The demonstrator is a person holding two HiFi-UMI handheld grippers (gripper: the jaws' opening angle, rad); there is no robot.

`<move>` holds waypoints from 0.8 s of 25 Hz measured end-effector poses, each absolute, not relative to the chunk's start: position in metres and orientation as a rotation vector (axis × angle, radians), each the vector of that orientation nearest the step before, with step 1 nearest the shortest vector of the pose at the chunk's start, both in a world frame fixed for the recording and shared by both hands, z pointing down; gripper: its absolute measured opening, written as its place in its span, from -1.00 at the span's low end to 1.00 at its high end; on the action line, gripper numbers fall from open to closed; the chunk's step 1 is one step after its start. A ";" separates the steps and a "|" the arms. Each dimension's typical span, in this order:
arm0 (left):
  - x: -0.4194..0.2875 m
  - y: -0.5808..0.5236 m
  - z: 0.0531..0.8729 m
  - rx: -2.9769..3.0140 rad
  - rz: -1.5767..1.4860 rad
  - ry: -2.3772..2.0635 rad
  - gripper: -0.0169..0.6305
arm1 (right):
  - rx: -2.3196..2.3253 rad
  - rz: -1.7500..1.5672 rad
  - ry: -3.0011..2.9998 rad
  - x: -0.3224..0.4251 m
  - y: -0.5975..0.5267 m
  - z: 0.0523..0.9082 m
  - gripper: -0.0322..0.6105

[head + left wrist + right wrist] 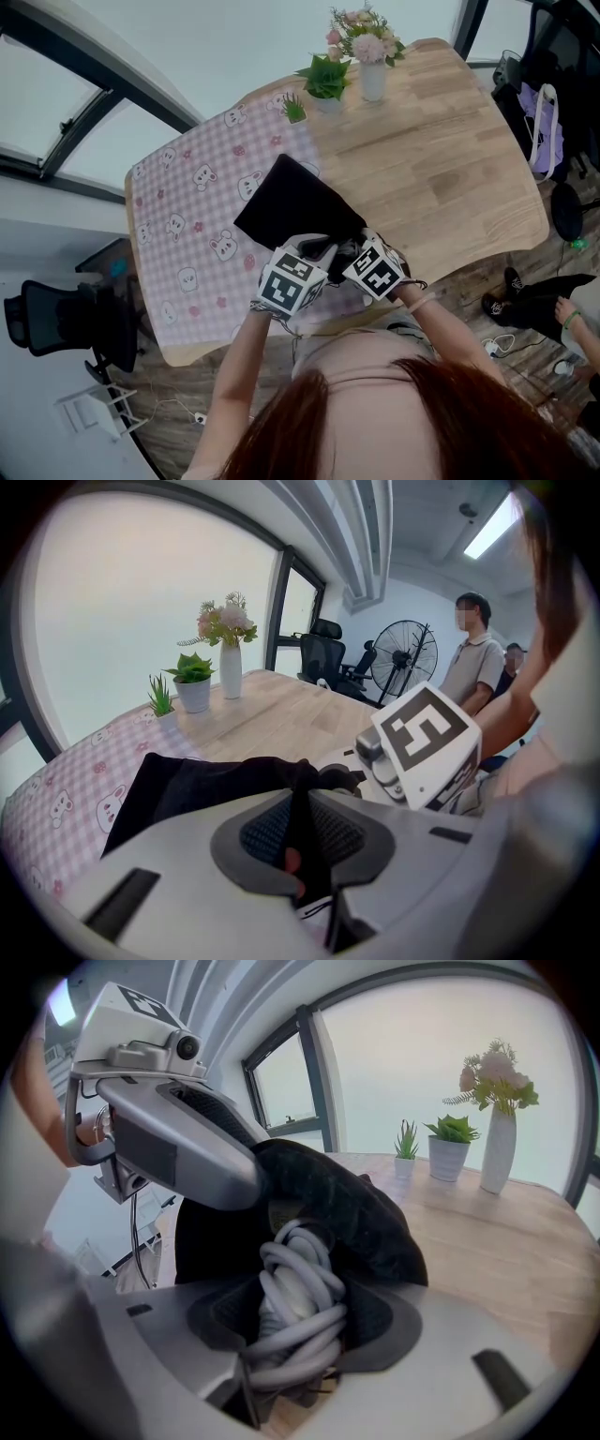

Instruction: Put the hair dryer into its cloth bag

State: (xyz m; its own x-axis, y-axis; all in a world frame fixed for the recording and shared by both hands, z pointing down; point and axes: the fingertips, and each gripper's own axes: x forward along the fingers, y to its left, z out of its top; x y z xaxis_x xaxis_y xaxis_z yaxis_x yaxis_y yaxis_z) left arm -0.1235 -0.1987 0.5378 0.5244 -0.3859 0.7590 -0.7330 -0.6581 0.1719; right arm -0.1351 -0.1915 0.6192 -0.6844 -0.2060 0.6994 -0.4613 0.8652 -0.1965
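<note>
Keep your left gripper (298, 803) clenched on the cloth bag (192, 785), mouth lifted. Push the hair dryer (298, 1330), grasped in your right gripper (302, 1288), straight in.

No legible text, label or number anywhere
</note>
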 end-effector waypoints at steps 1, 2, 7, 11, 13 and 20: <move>-0.124 -0.198 0.538 2.287 0.973 -0.910 -0.81 | 0.481 0.467 -2.333 -0.136 -0.193 0.620 -0.18; -0.124 -0.198 0.539 2.286 0.974 -0.909 -0.81 | 0.481 0.464 -2.336 -0.137 -0.194 0.621 -0.18; -0.125 -0.198 0.540 2.280 0.978 -0.898 -0.81 | 0.481 0.451 -2.350 -0.142 -0.198 0.625 -0.18; -0.125 -0.197 0.541 2.278 0.982 -0.888 -0.81 | 0.488 0.439 -2.360 -0.147 -0.202 0.626 -0.17; -0.124 -0.197 0.541 2.276 0.982 -0.883 -0.81 | 0.490 0.435 -2.365 -0.148 -0.204 0.626 -0.17; -0.123 -0.198 0.545 2.272 0.986 -0.877 -0.81 | 0.493 0.415 -2.389 -0.155 -0.212 0.631 -0.17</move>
